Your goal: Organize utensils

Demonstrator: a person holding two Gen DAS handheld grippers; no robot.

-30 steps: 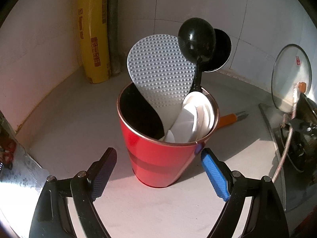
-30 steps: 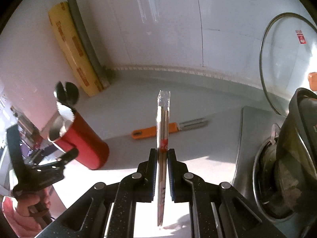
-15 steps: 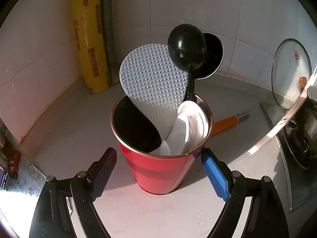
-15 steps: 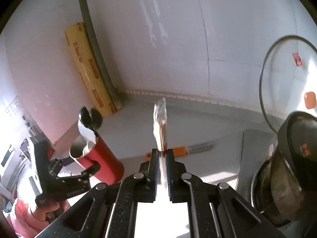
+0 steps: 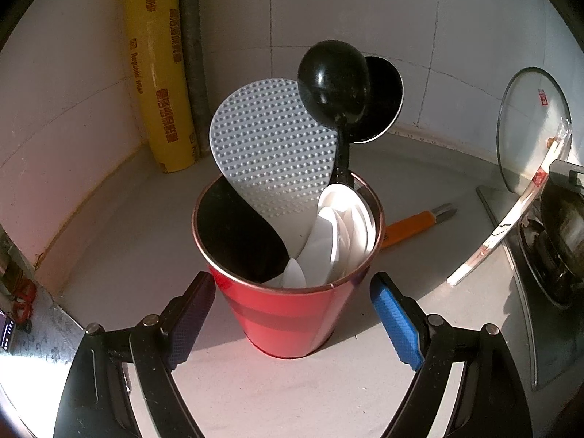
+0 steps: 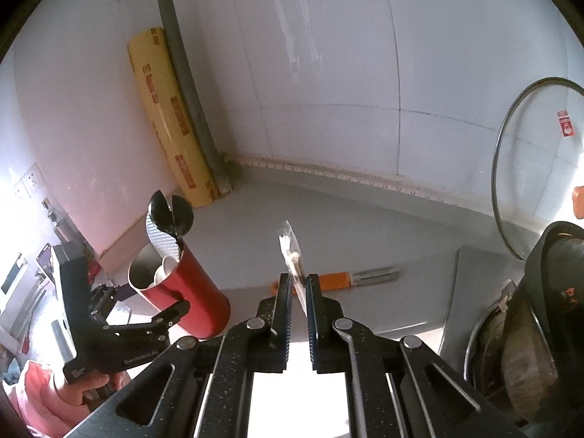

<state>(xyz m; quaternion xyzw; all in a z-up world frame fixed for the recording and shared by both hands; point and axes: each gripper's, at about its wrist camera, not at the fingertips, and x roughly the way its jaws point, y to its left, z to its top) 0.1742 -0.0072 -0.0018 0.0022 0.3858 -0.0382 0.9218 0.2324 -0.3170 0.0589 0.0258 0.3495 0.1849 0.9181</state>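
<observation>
Leftmost, your left gripper [image 5: 290, 323] angled down at the red cup [image 5: 288, 306] on the counter [image 5: 109, 241], its fingers pressed against the cup's two sides. Your right gripper [image 6: 299, 284] also tilted downward, clamped on the wrapped chopsticks [image 6: 292, 255], whose long axis ran forward and up beyond the fingertips. Farther right, an orange-handled peeler [image 6: 343, 279] lay flat on the counter.

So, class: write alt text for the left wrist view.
A red cup holding a dotted rice paddle, black ladle and white spoons stands on a counter between the left gripper's fingers.
</observation>
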